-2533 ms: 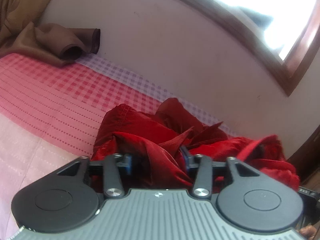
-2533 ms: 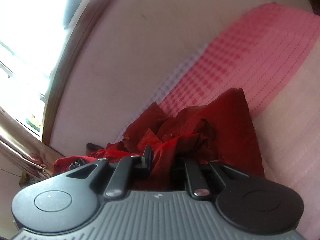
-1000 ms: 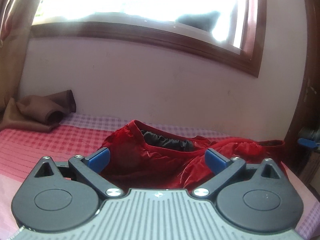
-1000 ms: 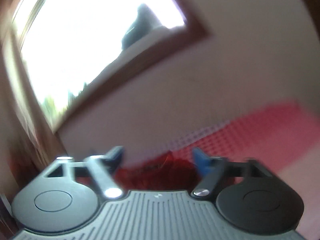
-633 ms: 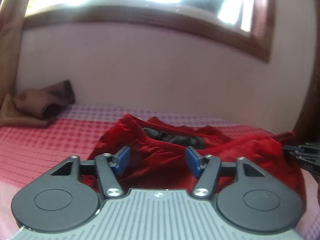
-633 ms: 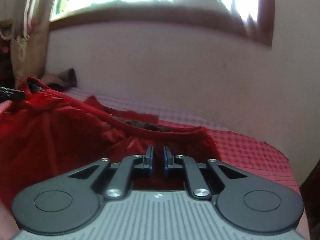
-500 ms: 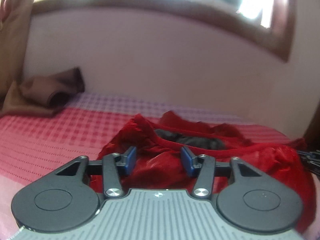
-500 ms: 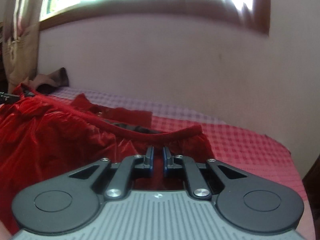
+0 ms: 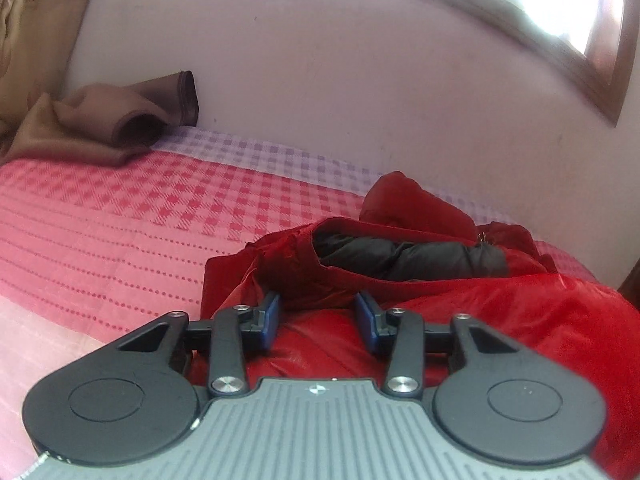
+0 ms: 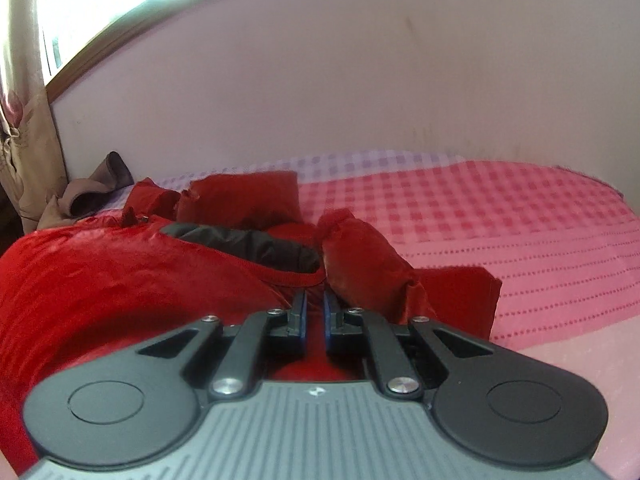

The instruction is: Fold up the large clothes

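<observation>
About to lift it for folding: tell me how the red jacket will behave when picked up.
The red jacket will probably flop and sag: it lies crumpled in soft folds on the bedspread. Its shiny shell looks slippery, so a thin pinch may slide. The puffy dark lining suggests light but bulky.

Left hand-held gripper tilts downward, its jaws closing, part open; right hand-held gripper tilts downward, jaws nearly together
</observation>
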Demonstrator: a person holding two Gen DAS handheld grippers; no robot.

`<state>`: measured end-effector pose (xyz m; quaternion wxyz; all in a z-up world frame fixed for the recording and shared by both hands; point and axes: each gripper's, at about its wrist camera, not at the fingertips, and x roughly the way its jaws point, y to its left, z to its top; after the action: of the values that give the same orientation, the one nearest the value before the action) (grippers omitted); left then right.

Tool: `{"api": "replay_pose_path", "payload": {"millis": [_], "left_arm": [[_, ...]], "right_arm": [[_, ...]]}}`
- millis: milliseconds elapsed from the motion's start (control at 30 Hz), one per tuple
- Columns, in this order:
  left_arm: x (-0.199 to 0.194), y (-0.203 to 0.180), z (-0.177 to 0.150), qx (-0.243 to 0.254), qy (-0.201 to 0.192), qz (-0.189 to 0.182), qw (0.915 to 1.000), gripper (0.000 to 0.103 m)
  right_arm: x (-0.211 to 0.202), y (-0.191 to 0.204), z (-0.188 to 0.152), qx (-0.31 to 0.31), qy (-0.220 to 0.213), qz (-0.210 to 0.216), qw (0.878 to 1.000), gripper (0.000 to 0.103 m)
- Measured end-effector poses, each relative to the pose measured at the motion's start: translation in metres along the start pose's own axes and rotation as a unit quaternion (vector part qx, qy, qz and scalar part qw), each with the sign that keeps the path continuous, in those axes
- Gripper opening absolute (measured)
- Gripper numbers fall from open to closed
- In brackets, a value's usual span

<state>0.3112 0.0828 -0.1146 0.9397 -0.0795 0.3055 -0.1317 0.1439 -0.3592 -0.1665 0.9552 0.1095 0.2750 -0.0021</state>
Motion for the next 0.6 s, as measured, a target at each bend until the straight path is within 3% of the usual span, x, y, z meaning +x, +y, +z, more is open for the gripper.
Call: {"api": "replay_pose_path", "payload": {"millis": [600], "left_arm": [[0.001, 0.000, -0.003, 0.007, -0.017, -0.001, 0.9998, 0.045]], "right_arm": [[0.000, 0.010, -0.004, -0.037, 0.009, -0.034, 0.999, 0.005]]}}
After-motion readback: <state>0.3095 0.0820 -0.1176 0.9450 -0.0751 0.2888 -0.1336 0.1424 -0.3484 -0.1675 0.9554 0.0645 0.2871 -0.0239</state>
